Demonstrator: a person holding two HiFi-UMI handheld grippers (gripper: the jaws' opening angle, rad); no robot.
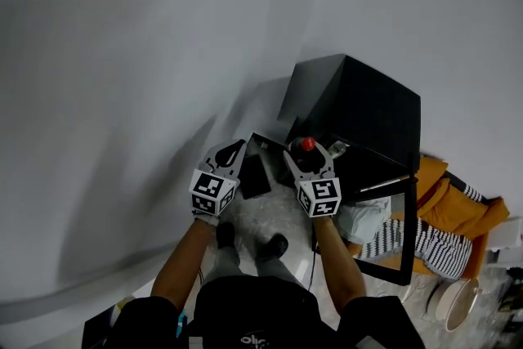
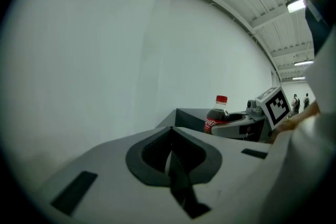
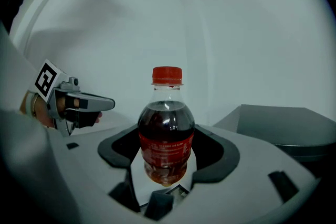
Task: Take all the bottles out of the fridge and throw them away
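Left gripper (image 2: 170,159): jaws fully together, nothing between them. It is carried roughly level, facing a plain pale wall (image 2: 105,60).

Right gripper (image 1: 308,158): jaws closed on a cola bottle (image 3: 166,134), with the dark pads pressing its lower body on both sides. The bottle stands upright in the grip. Its red cap (image 3: 167,75) is uppermost, a red label runs round the middle, and it holds dark liquid to the shoulder.

The two grippers are side by side and apart, the left one just to the left of the right one. From the left gripper the bottle shows ahead and to the right, in the other gripper's hold.

A black cabinet (image 1: 359,106) lies ahead and to the right of the right gripper. Orange and striped cloth (image 1: 445,212) lies further right, on the floor.
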